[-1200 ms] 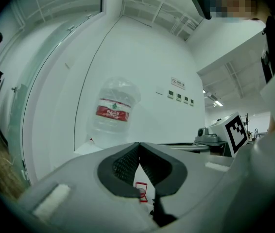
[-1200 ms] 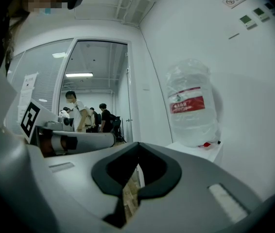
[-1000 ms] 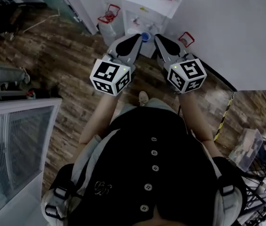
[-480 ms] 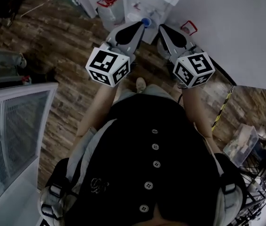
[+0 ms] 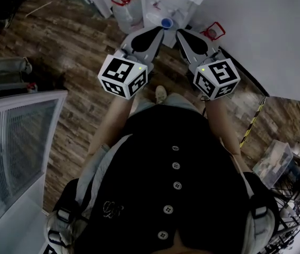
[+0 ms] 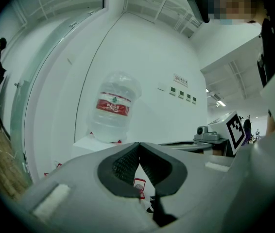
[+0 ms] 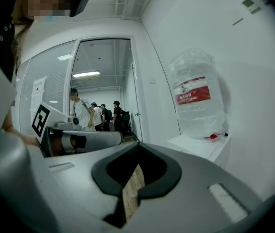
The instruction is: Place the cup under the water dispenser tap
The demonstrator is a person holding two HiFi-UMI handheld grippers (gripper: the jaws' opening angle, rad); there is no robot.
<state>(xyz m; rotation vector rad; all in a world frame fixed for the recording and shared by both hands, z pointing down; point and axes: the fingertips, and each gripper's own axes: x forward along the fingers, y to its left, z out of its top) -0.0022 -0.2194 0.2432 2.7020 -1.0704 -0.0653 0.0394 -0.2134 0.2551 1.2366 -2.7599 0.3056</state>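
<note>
ITEM: cup [image 5: 165, 23], small, blue | WHERE: at the water dispenser [image 5: 177, 3] front, just past your tips, unheld | HANDLING, judged: light, thin-walled, crushable, tips easily; pinch it mid-wall, gently | TOOLS: your left gripper [image 5: 156, 34] and right gripper [image 5: 183, 35] both pressed together, empty.

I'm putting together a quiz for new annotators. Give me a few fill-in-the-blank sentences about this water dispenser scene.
The label on the big water bottle is ___.
The cup at the dispenser is ___ in colour.
The left gripper and the right gripper both have their fingers ___, with nothing between them.
Missing words: red; blue; shut.
</note>
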